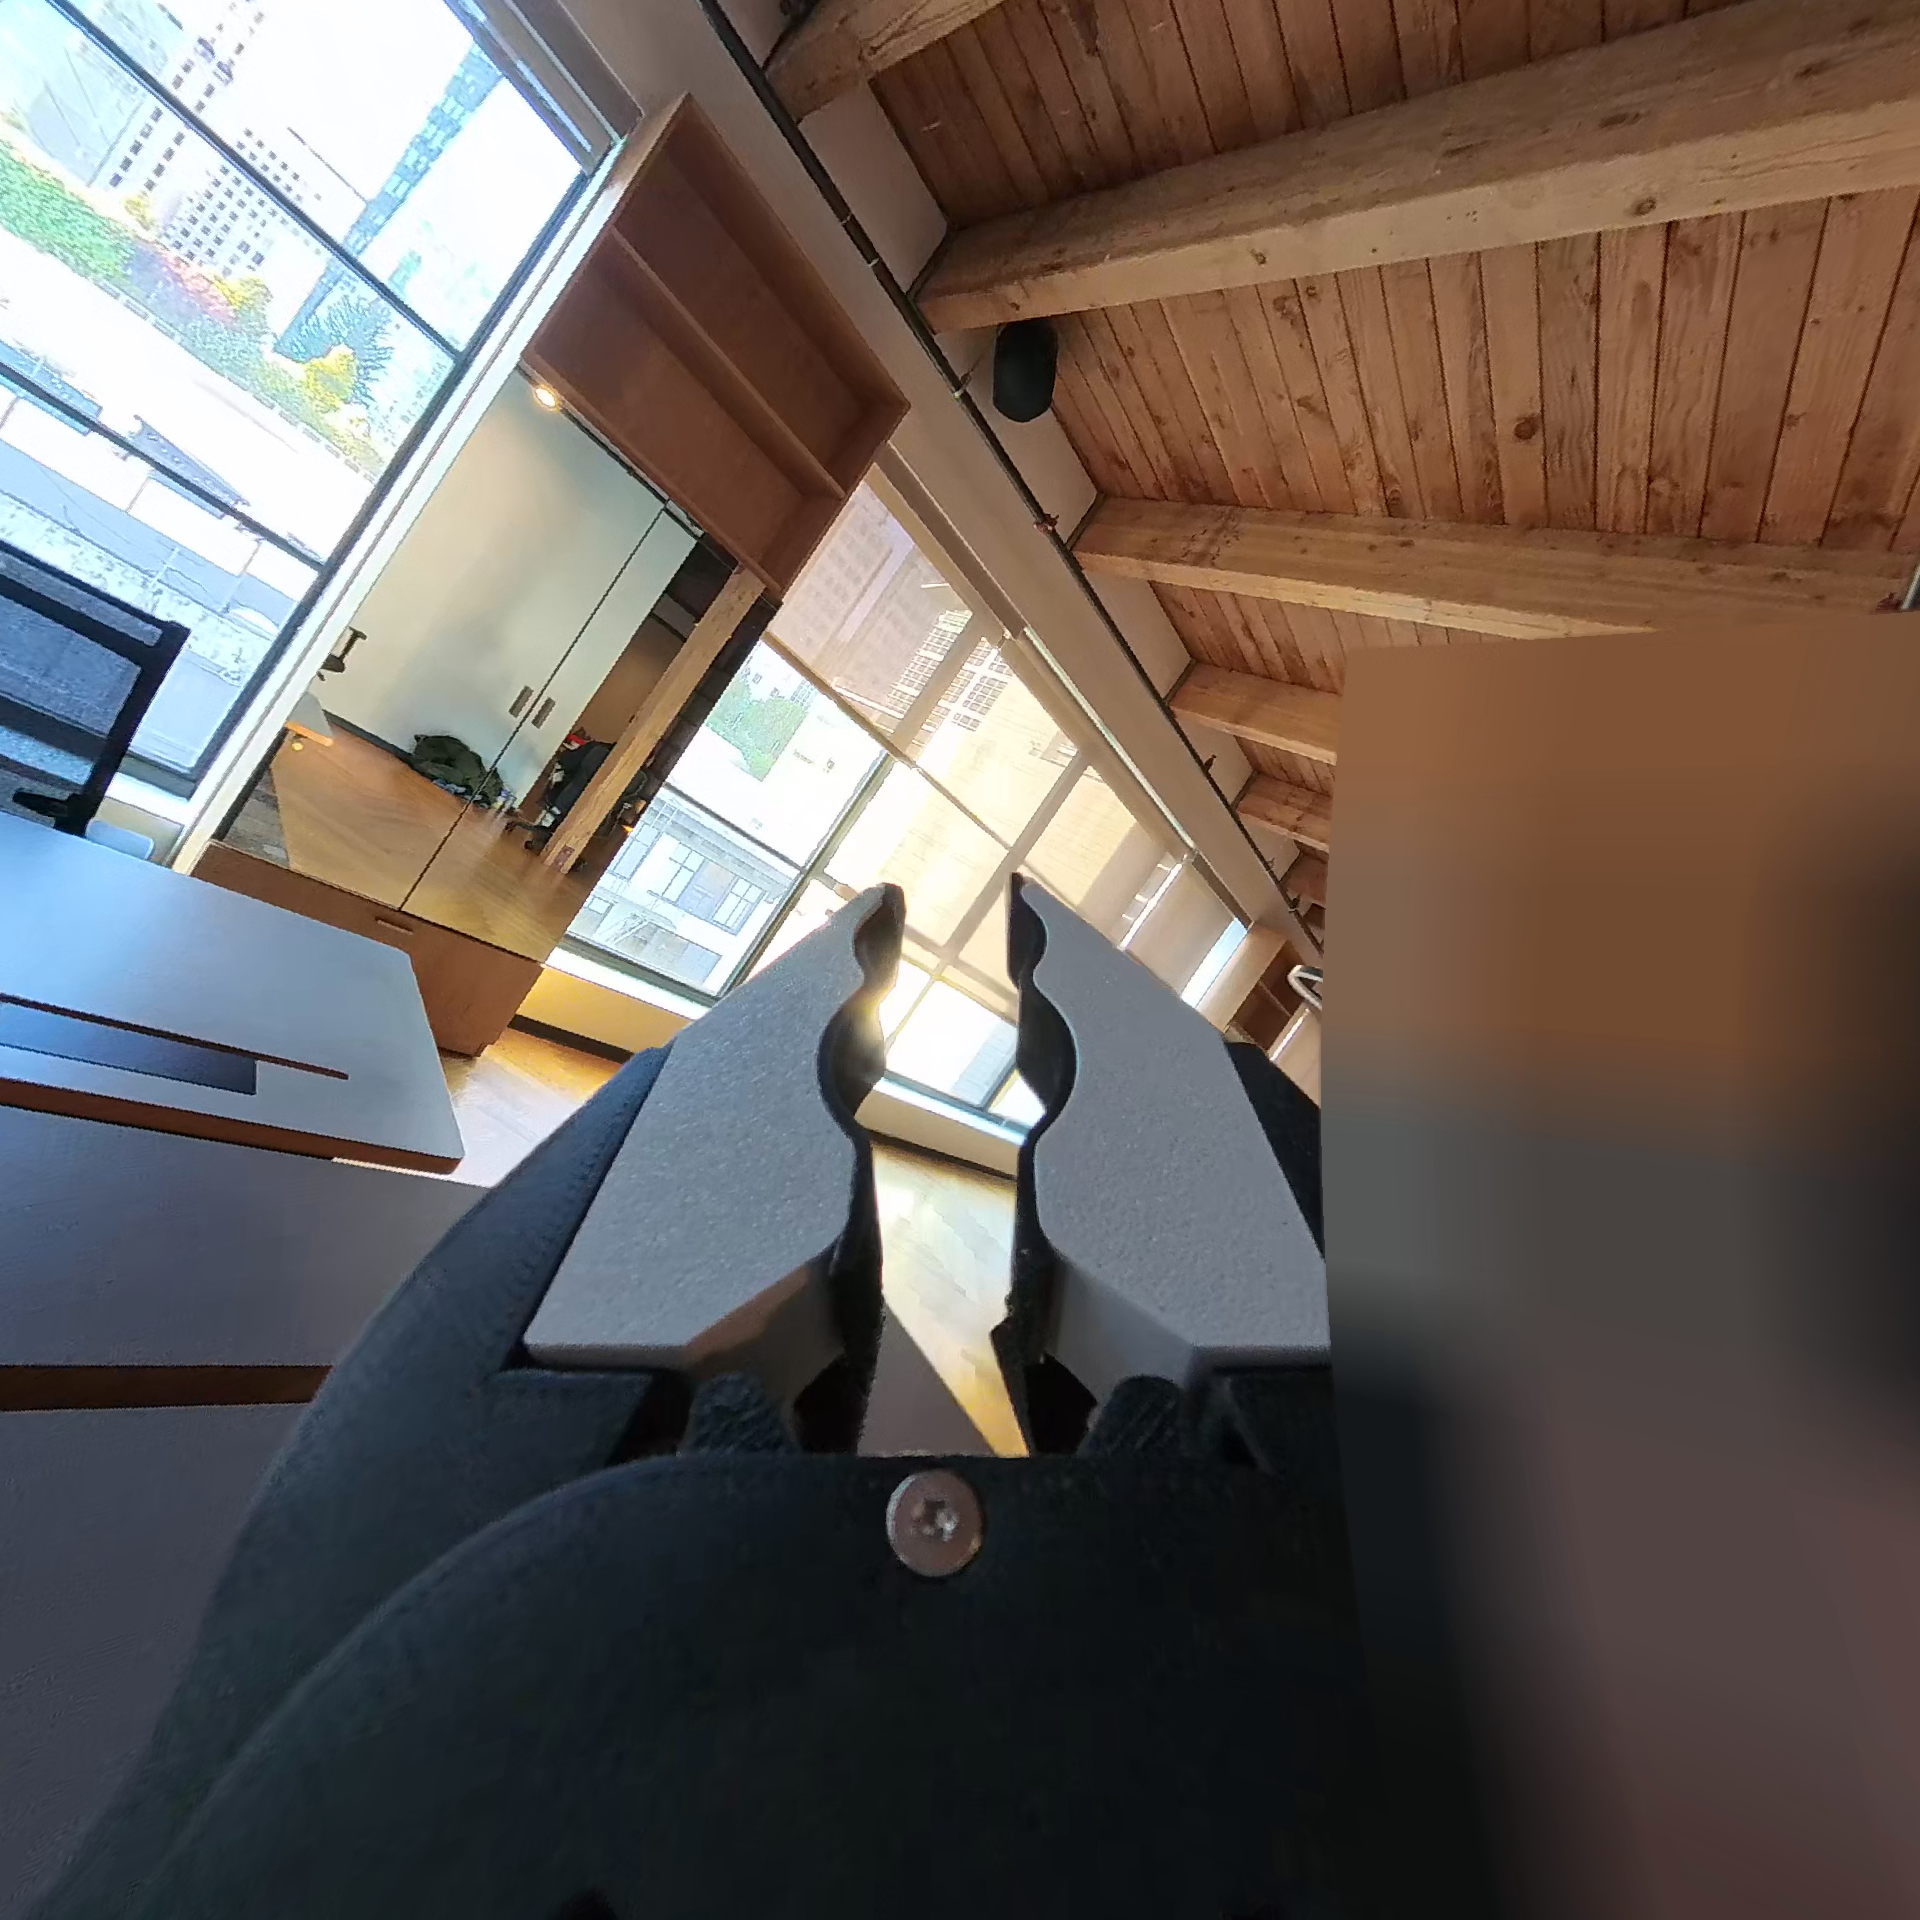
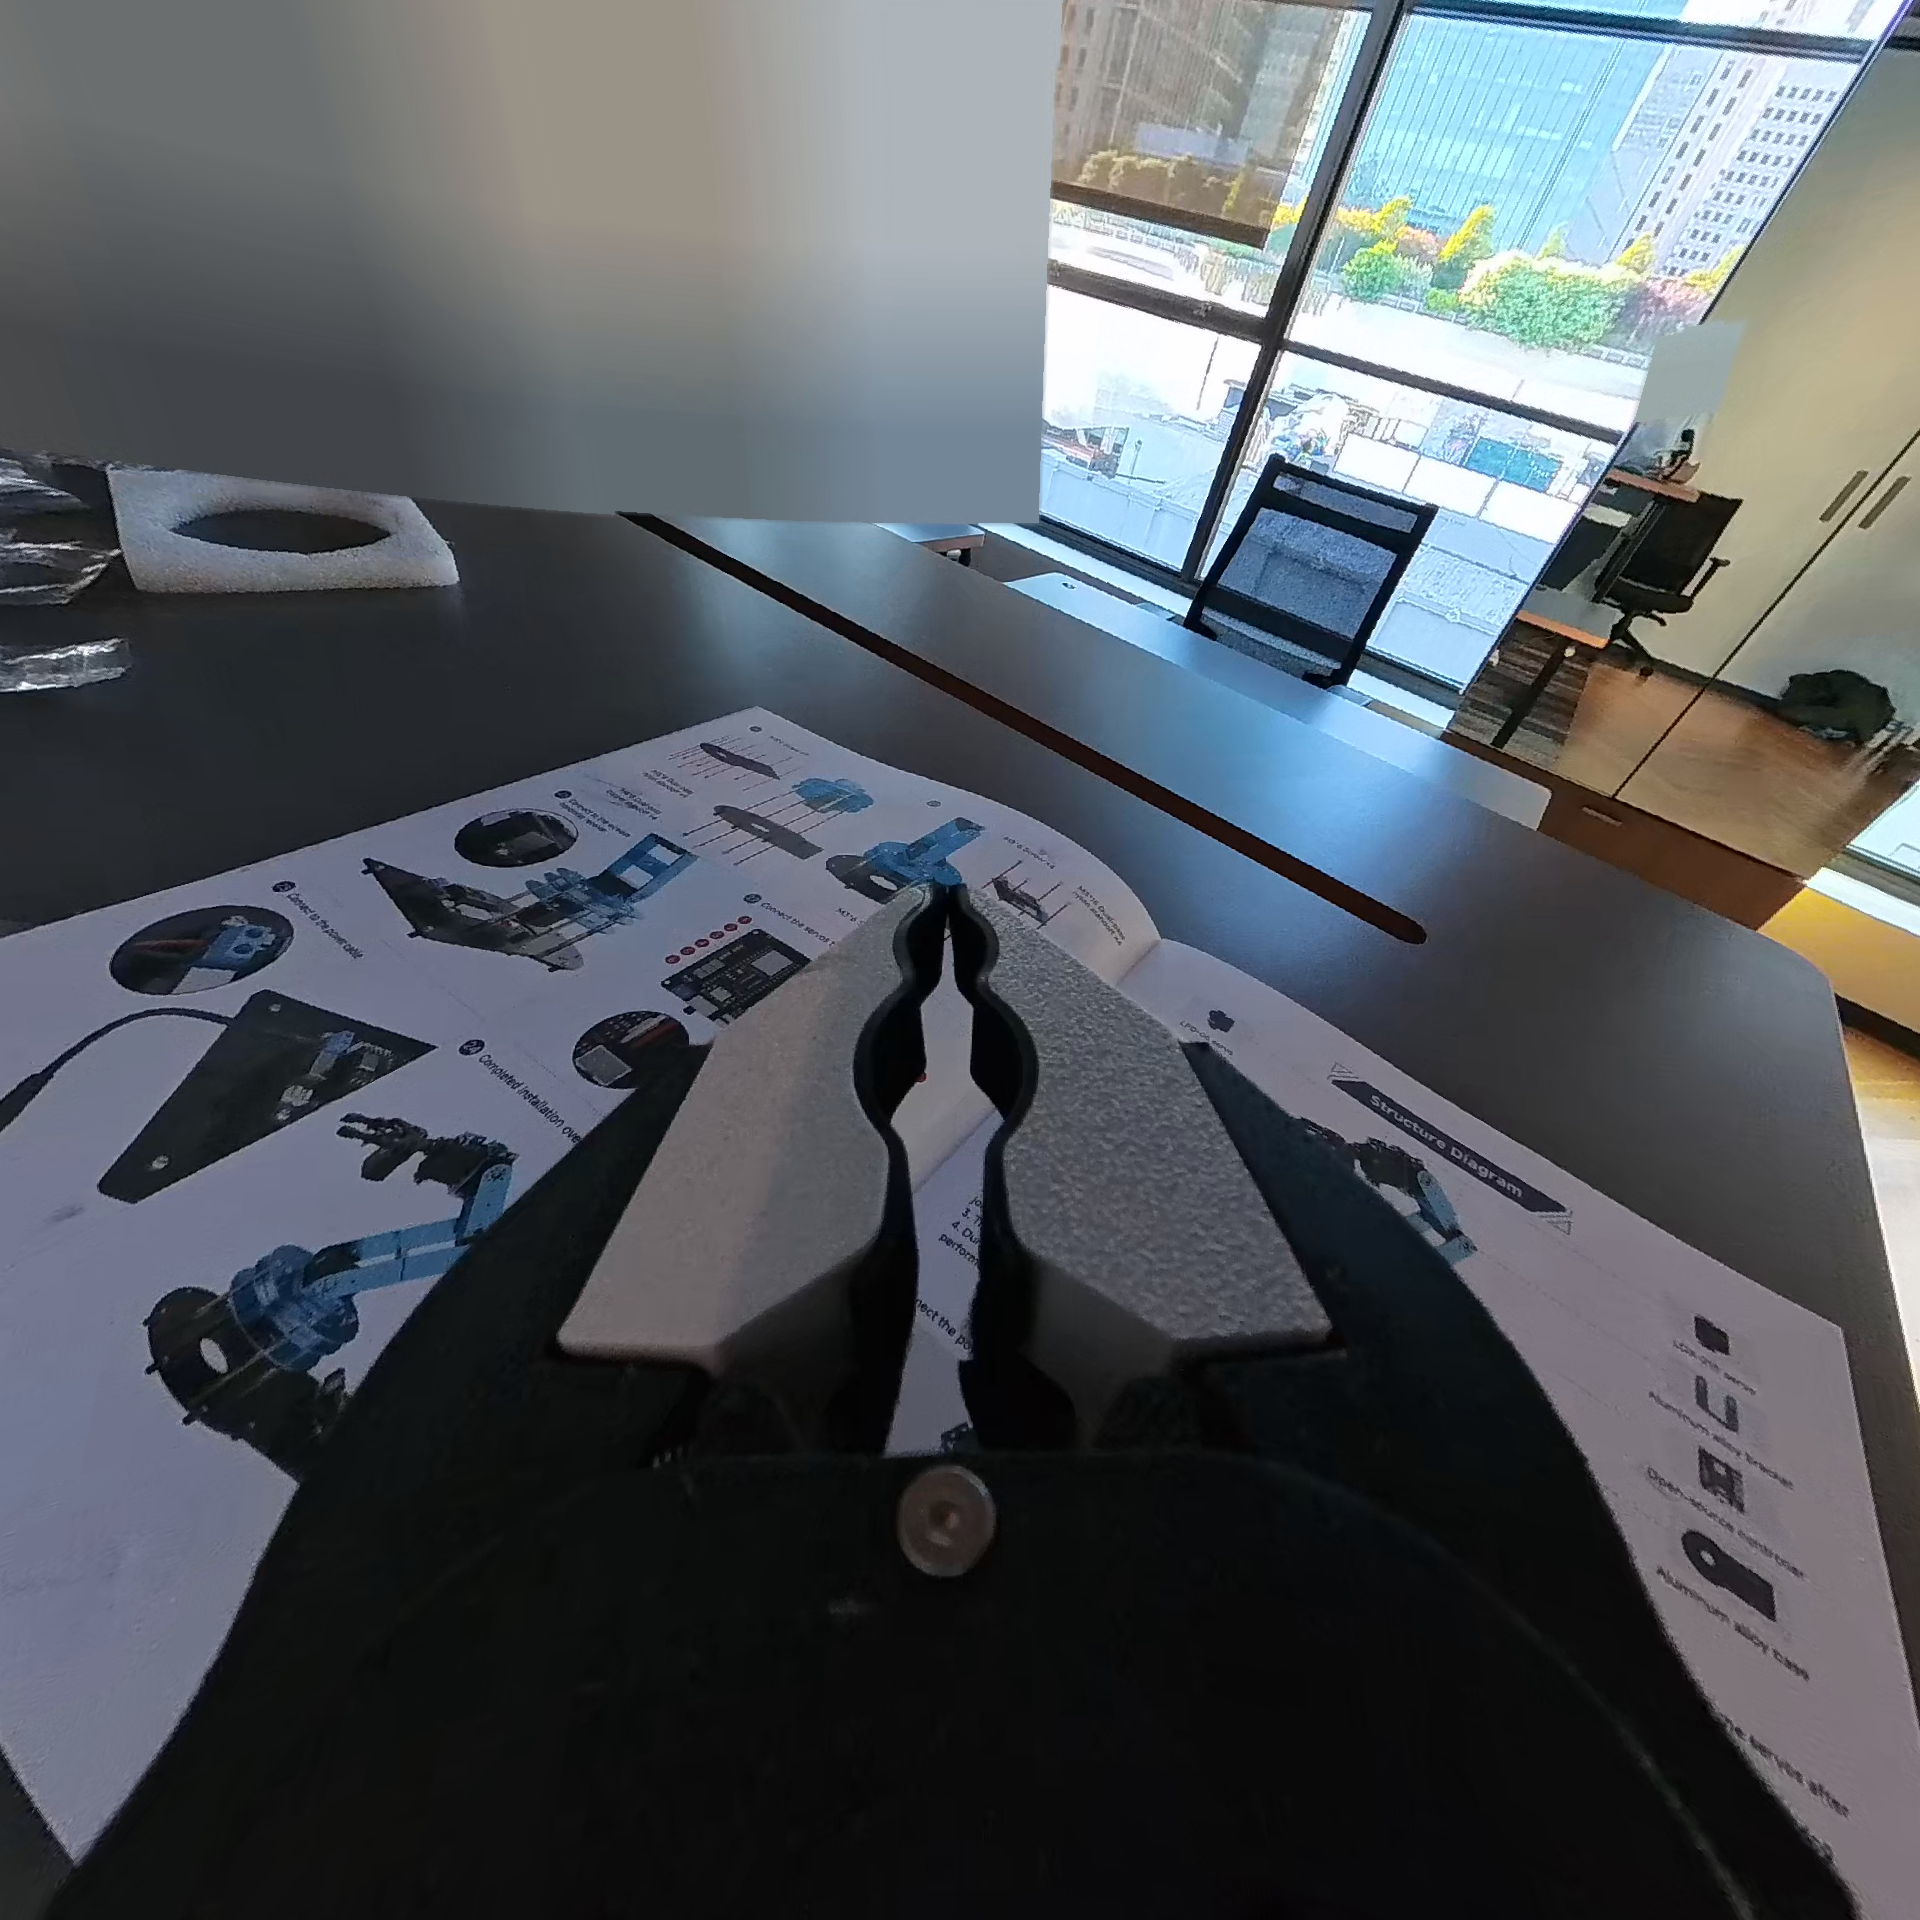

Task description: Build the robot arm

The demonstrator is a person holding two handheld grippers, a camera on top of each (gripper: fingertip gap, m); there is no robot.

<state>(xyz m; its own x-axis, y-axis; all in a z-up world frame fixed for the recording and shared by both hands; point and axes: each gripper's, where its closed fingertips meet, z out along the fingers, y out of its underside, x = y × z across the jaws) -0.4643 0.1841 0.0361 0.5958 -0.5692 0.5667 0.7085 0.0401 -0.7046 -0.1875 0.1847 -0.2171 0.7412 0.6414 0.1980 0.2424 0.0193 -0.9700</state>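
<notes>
My right gripper (image 2: 948,906) is shut, its grey fingertips touching, with nothing visible between them. It hovers low over an open instruction booklet (image 2: 312,1039) with pictures of a blue robot arm, lying flat on the dark table (image 2: 1351,987). Its tips sit above the booklet's centre fold near the far edge. My left gripper (image 1: 954,902) is open with a narrow gap and empty. It is tilted upward toward the windows and the wooden ceiling, away from the table, touching nothing.
A white foam block with a round hole (image 2: 281,530) and clear plastic bags (image 2: 62,665) lie at the table's far left. A black office chair (image 2: 1299,582) stands beyond a second table (image 1: 208,987). A wooden shelf unit (image 1: 717,332) and mirrored cabinet doors (image 2: 1766,540) line the wall.
</notes>
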